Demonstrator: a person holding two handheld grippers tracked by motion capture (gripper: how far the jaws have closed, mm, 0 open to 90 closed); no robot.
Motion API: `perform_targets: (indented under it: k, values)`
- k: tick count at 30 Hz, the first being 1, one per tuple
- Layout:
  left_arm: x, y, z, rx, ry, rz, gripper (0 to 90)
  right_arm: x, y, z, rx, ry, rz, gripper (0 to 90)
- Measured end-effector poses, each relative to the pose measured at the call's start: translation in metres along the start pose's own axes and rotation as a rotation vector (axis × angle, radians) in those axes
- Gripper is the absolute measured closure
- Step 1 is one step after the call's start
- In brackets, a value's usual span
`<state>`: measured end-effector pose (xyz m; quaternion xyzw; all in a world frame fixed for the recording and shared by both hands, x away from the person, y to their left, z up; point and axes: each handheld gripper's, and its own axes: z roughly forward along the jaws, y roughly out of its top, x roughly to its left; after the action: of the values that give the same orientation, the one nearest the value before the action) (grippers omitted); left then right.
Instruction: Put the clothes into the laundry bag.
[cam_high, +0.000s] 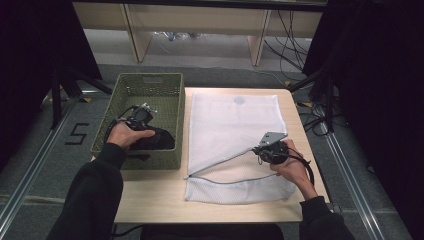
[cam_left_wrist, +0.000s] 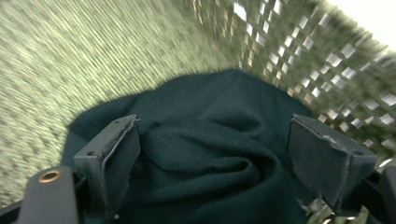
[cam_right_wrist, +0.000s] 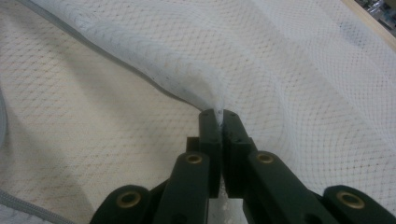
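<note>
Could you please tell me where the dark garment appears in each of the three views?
High view: dark garment in the green basket, left of centre.
Left gripper view: centre, between the open jaws.
Right gripper view: not in it.
Shared landmark: the basket's green weave.

We see a white mesh laundry bag (cam_high: 235, 135) lying flat on the counter (cam_high: 155, 200), just beside the right wall of a green woven basket (cam_high: 150, 90). Its grey-edged zipper opening runs across the lower part, and the upper layer is lifted there into a slanting fold, so the mouth gapes toward the basket. In the right gripper view the mesh (cam_right_wrist: 261, 60) shows fine diamond netting, puckered where it is pinched. Inside the basket, at its near end, lies a dark garment (cam_high: 157, 140), crumpled into soft folds (cam_left_wrist: 205, 154) against the basket floor and wall.
</note>
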<state>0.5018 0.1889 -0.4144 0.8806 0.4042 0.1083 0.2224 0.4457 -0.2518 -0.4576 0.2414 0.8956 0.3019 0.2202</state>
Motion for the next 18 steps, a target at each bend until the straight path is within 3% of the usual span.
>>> perform_targets:
  k: [1, 3, 4, 5, 6, 7, 8, 9, 10, 11, 12, 13, 14, 17, 18]
  values:
    - [0.004, 0.004, 0.006, 0.081, -0.007, 0.026, 33.1, 0.000, 0.000, 0.000, -0.004, 0.000, -0.002, 89.6]
    - [0.006, 0.010, 0.007, 0.105, -0.031, 0.020, 49.8, 0.000, 0.000, 0.000, -0.001, 0.000, -0.001, 89.6]
    - [0.006, 0.010, 0.007, 0.105, -0.031, 0.020, 58.9, 0.000, 0.000, -0.001, 0.002, 0.005, 0.003, 89.6]
    - [0.006, 0.017, 0.008, 0.089, 0.002, 0.014, 64.0, 0.000, 0.000, -0.001, 0.003, 0.002, 0.012, 89.6]
    - [0.006, 0.017, 0.008, 0.089, 0.002, 0.014, 68.1, 0.000, 0.000, -0.001, 0.003, 0.002, 0.012, 89.6]
    - [0.010, 0.021, 0.008, 0.057, 0.065, 0.005, 71.4, 0.000, 0.000, -0.001, 0.004, 0.006, 0.008, 89.6]
    - [0.010, 0.021, 0.008, 0.057, 0.065, 0.005, 74.0, 0.000, 0.000, -0.001, 0.004, 0.006, 0.008, 89.6]
    - [0.019, 0.023, 0.007, 0.023, 0.135, -0.019, 75.1, 0.000, -0.001, -0.001, 0.000, -0.004, 0.004, 89.6]
    - [0.019, 0.023, 0.007, 0.023, 0.135, -0.019, 76.1, 0.000, -0.001, -0.001, 0.000, -0.004, 0.004, 89.6]
    - [0.031, 0.021, 0.005, -0.020, 0.174, -0.084, 76.3, 0.000, -0.001, -0.002, 0.004, -0.002, -0.002, 89.6]
    - [0.031, 0.021, 0.005, -0.020, 0.174, -0.084, 76.4, 0.000, -0.001, -0.002, 0.004, -0.002, -0.002, 89.6]
    - [0.042, 0.016, 0.003, -0.052, 0.218, -0.148, 76.4, 0.000, -0.001, -0.002, 0.006, -0.003, -0.005, 89.6]
    - [0.042, 0.016, 0.003, -0.052, 0.218, -0.148, 76.2, 0.000, -0.001, -0.002, 0.006, -0.003, -0.005, 89.6]
    - [0.047, 0.009, 0.002, -0.076, 0.099, -0.201, 67.5, 0.000, -0.001, -0.001, 0.009, -0.001, -0.007, 89.6]
    - [0.047, 0.009, 0.002, -0.076, 0.099, -0.201, 63.7, 0.000, -0.001, -0.001, 0.009, -0.001, -0.007, 89.6]
